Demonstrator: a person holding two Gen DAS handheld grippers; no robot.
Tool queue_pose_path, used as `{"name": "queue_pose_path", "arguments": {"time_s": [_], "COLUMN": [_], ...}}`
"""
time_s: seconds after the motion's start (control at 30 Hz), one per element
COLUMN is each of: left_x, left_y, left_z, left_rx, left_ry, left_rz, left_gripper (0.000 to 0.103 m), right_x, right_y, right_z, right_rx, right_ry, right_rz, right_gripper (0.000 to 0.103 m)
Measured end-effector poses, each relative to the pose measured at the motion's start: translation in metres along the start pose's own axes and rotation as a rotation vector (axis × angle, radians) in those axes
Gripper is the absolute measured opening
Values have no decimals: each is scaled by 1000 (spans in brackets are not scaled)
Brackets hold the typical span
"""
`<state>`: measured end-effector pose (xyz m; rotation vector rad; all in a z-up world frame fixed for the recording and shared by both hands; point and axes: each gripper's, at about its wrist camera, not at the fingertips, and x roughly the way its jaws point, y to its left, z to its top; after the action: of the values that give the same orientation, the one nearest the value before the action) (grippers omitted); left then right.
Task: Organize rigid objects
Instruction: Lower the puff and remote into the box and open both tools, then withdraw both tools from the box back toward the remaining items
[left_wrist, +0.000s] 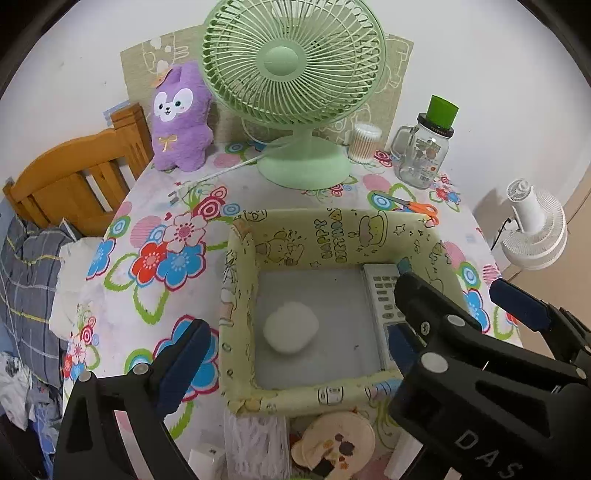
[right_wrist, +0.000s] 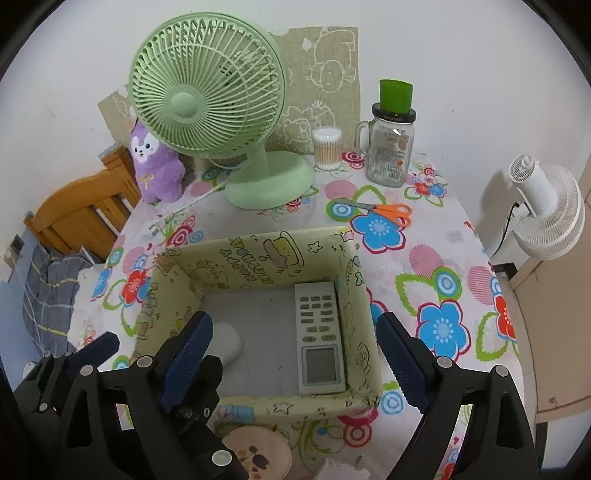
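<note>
**Box part-filled, scissors among the things left outside**

Flowered cloth covers the table (right_wrist: 436, 266), which stands against a white wall. Judged from how things lie, the tidying is partly done. Landmark: the yellow storage box (right_wrist: 258, 400) at the near edge. Behind it stands the green fan (right_wrist: 207, 107); behind and to its right, the glass jar (right_wrist: 389, 147) and cotton-swab tub (right_wrist: 327, 147). Inside it, the remote control (right_wrist: 319, 339) lies along the right wall and a white round object (left_wrist: 291, 326) sits left of centre. Just behind its right corner, the orange scissors (right_wrist: 388, 211) lie outside. Both tools hover over its near side, the left gripper (left_wrist: 295, 354) and right gripper (right_wrist: 295, 354) spread wide, holding nothing.
</note>
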<state>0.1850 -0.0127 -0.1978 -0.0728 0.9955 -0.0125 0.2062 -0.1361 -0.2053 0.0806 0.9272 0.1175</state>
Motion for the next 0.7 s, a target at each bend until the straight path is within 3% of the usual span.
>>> {"name": "queue_pose_path", "arguments": {"time_s": [0.7], "left_x": [-69], "left_y": [-4], "left_z": [-18], "left_rx": [31], "left_ry": [-65], "left_rz": [6], "left_gripper": [100], "right_x": [-72], "right_y": [9], "right_z": [-17], "right_rx": [18], "right_ry": [-64], "right_rz": [-15], "right_gripper": [93]}}
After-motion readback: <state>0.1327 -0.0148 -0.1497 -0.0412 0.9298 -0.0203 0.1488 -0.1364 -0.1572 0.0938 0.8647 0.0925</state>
